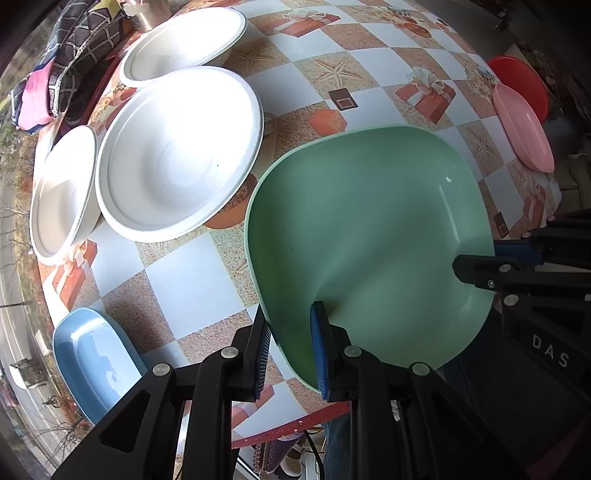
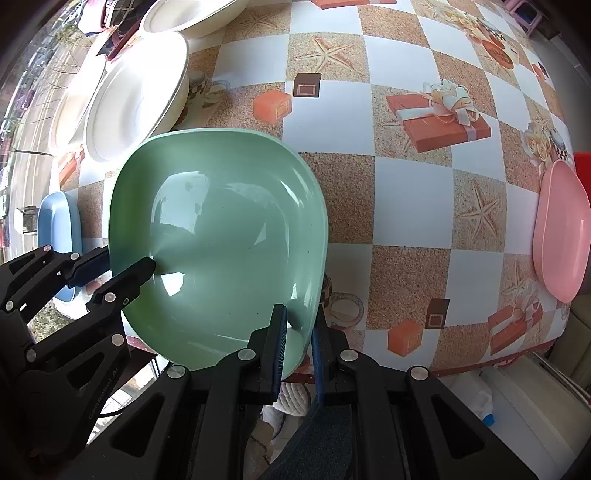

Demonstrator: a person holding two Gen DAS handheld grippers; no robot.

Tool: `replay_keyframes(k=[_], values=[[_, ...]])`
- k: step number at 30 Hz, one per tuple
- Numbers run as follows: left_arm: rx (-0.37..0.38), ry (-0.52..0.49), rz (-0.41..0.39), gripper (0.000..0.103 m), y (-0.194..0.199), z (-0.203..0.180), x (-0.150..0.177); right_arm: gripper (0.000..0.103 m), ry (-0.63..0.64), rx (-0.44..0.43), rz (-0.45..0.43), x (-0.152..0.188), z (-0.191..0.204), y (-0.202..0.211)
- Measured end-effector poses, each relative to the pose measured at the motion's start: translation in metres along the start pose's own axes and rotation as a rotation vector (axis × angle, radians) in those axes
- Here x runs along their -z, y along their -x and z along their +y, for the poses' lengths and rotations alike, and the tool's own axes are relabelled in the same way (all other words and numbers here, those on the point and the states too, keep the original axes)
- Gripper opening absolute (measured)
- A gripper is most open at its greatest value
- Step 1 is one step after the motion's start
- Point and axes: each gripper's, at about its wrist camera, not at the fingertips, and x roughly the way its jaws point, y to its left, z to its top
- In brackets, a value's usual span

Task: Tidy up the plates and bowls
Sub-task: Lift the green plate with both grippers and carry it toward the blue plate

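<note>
A large green plate (image 1: 369, 229) is held over the near edge of the table by both grippers. My left gripper (image 1: 291, 347) is shut on its left rim; it also shows in the right wrist view (image 2: 114, 269). My right gripper (image 2: 299, 343) is shut on the plate's (image 2: 221, 229) right rim; it also shows in the left wrist view (image 1: 476, 266). Three white bowls (image 1: 181, 151) stand at the left. A blue dish (image 1: 92, 358) lies at the near left, a pink dish (image 1: 524, 125) and a red plate (image 1: 521, 83) at the far right.
The table (image 2: 406, 192) has a checkered cloth with gift-box and starfish prints. Folded dark cloth (image 1: 74, 48) and a metal can (image 1: 147, 14) lie at the far left. The near table edge (image 2: 498, 360) runs just below the plate.
</note>
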Motion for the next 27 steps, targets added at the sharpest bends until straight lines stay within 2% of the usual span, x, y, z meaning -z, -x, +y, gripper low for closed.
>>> replay_keyframes(k=[17, 27], values=[[-0.01, 0.054, -0.046, 0.023, 0.019, 0.016, 0.0, 0.015, 0.048, 0.002, -0.035, -0.001, 0.016, 0.013], [-0.029, 0.19, -0.081, 0.023, 0.034, 0.054, 0.016, 0.015, 0.166, 0.001, -0.047, -0.006, 0.056, 0.025]])
